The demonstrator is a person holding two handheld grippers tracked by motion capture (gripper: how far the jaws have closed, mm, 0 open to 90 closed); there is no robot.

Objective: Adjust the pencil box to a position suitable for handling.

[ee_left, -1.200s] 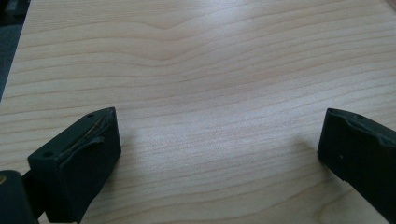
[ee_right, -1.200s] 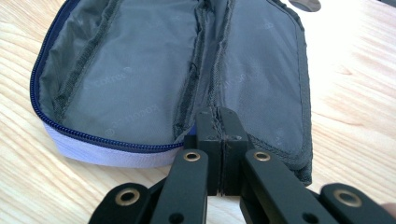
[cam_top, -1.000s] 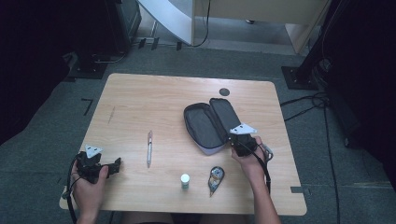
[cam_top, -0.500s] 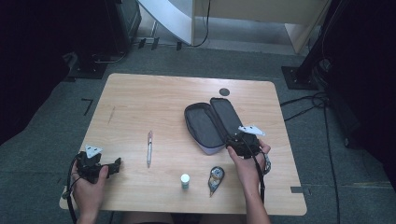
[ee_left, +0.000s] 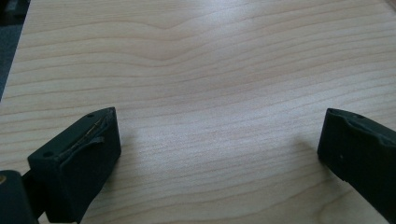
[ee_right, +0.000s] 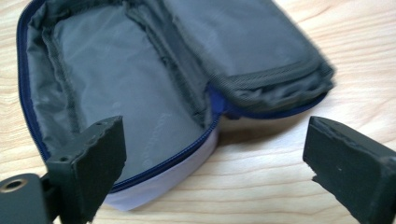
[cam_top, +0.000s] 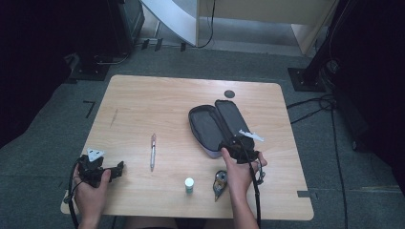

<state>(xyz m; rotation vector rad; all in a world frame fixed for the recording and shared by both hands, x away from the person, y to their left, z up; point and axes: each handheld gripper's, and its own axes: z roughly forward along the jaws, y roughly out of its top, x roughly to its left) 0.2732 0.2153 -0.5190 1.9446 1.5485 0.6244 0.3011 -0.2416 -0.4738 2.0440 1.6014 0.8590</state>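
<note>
**Soft fabric pouch lies open, right gripper just let go**

Fabric, thin and floppy: the pencil case (cam_top: 216, 126) sits centre-right of the high view on the bench (cam_top: 143, 105), unzipped, both halves spread flat, grey lining up. In the right gripper view its blue zip edge (ee_right: 205, 135) runs round the near corner, pale outer shell below it. Judged light, limp, no stiffness w/o contents; it'll sag or fold if lifted by one flap. Best hold prob. the piped rim at the zip, or the hinge fold between halves, where the cloth is doubled. Lining looks slick, so a pinch on a single layer could slip.

Right gripper (cam_top: 237, 147) is at the case's near corner, lower centre-right of the high view; jaws have just been opening, now stand wide apart w/ nothing between them but bench and the case corner beyond. Left gripper (cam_top: 106, 169) rests lower left, jaws apart over bare wood (ee_left: 210, 93), nothing held.

Loose bits nearby: pen (cam_top: 153, 150) left of the case, small white-capped bottle (cam_top: 189, 184) and a correction-tape-like item (cam_top: 219, 182) near the front edge, just beside the right hand.

Room: upper left of the bench is open; case is well in from the right edge. Front edge is closest to the small items, so sweeps there risk knocking them off.
</note>
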